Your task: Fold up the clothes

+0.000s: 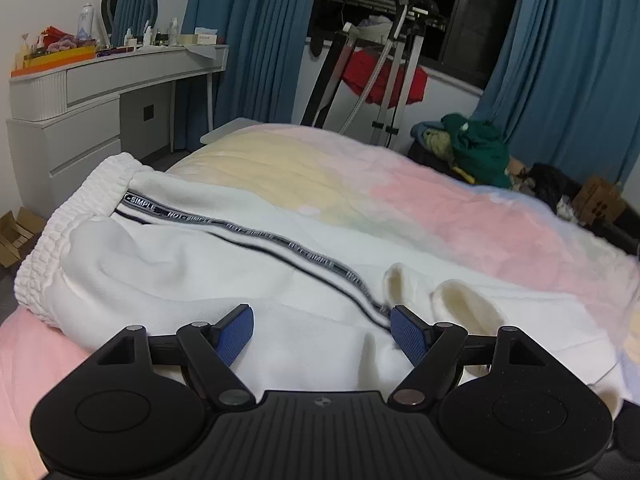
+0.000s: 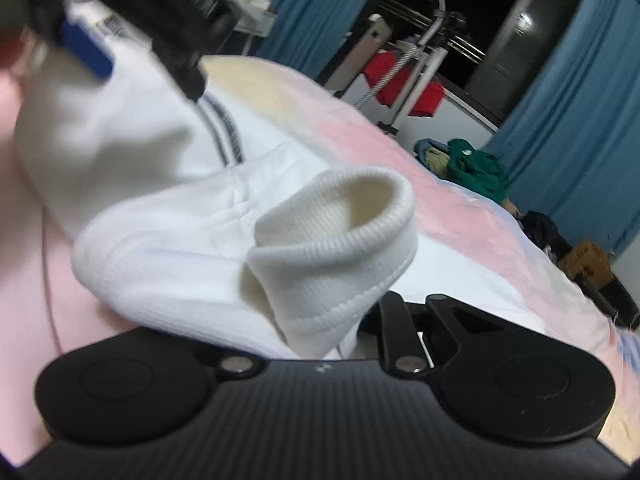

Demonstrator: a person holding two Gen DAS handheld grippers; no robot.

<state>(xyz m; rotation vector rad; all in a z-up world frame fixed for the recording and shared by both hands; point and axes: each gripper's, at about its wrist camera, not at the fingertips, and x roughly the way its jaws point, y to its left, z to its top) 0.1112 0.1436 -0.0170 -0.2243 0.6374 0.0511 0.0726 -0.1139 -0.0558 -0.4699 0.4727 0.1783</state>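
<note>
White sweatpants (image 1: 192, 256) with a black lettered side stripe lie on the pastel bed cover (image 1: 460, 208), waistband at the far left, ribbed leg cuffs (image 1: 464, 300) at the near right. My left gripper (image 1: 322, 332) is open just above the pants, blue pads either side of the stripe. In the right wrist view my right gripper (image 2: 320, 320) is shut on the pants' cuff end (image 2: 332, 248), which is lifted and covers the fingers. The left gripper (image 2: 132, 28) shows blurred at the upper left there.
A white dresser (image 1: 100, 92) with bottles stands left of the bed. A drying rack (image 1: 384, 76) with a red garment stands by the dark window. A pile of green and dark clothes (image 1: 476, 148) lies at the bed's far right, with a cardboard box (image 1: 600, 200).
</note>
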